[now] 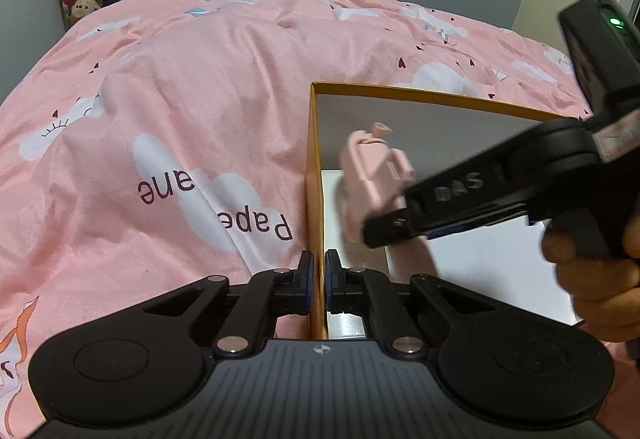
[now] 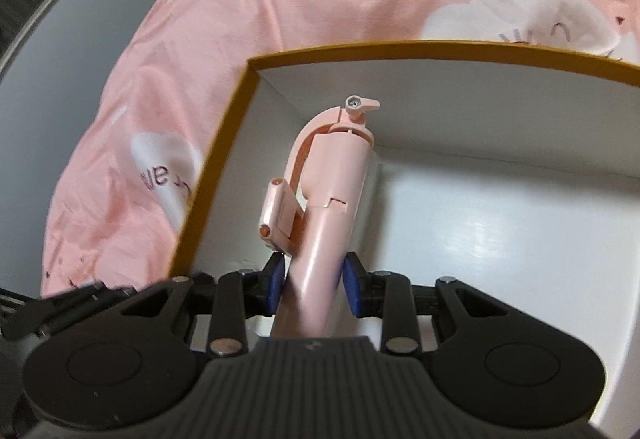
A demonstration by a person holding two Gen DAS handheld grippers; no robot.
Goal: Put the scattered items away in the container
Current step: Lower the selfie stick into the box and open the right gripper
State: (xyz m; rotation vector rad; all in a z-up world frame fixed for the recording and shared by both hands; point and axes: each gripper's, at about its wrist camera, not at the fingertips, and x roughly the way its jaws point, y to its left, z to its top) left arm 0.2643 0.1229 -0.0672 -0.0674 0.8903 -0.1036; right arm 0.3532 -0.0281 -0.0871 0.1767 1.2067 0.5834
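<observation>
Left gripper (image 1: 319,281) has its fingers pinched tight on the orange side wall of the box (image 1: 314,199), which sits on the bed's pink quilt (image 1: 180,99). Right gripper (image 2: 313,287) is clamped on the shaft of a pink selfie stick (image 2: 328,191), blue pads pressing both sides, holding it tilted over the box's white inside, its head up near the far corner, off the floor.

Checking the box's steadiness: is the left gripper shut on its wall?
Yes. The left gripper fingers pinch the box wall between them.
</observation>
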